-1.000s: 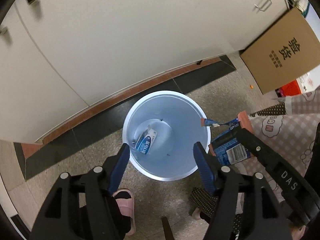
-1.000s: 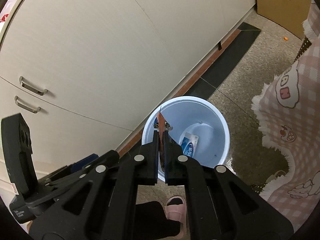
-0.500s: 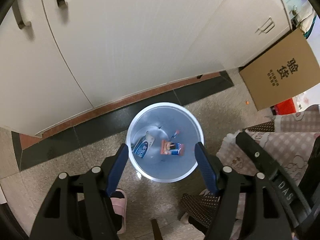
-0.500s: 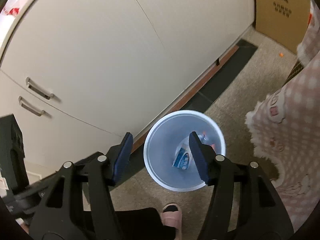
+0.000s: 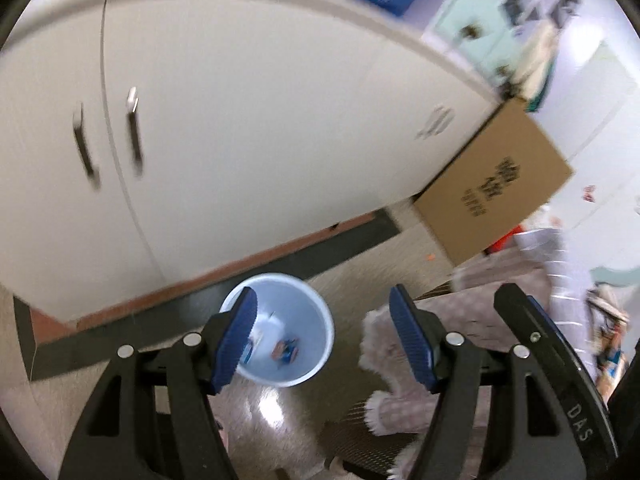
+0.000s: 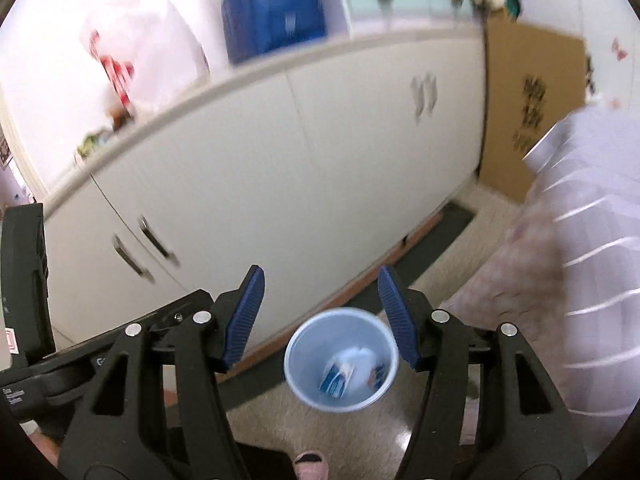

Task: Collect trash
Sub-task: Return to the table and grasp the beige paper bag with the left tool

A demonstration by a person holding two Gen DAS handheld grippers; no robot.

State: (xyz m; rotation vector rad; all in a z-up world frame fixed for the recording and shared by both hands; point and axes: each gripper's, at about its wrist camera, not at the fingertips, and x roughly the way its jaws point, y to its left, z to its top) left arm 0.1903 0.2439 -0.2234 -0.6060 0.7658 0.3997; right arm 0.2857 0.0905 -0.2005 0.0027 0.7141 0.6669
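A pale blue bin (image 5: 320, 316) (image 6: 298, 364) stands on the speckled floor by the white cabinets. Inside lie a blue-and-white packet (image 6: 336, 378) (image 5: 249, 350) and a small orange-and-blue wrapper (image 5: 285, 350) (image 6: 378, 372). My left gripper (image 5: 322, 334) hangs open high above the bin, with nothing between its blue pads. My right gripper (image 6: 320, 312) is open too, well above the bin and empty. In the left wrist view the right gripper's black body (image 5: 560, 380) shows at the right edge. Both views are blurred by motion.
White cabinet doors (image 5: 240, 140) with dark handles rise behind the bin. A brown cardboard box (image 5: 492, 188) (image 6: 528, 108) leans at the right. A pink checked cloth (image 6: 560, 280) (image 5: 400, 360) hangs at the right. A pink slipper (image 6: 310, 460) shows at the bottom edge.
The right gripper opened and its orange-and-blue wrapper dropped into the bin. Both grippers then rose and tilted up, so the bin looks smaller and the countertop has come into view.
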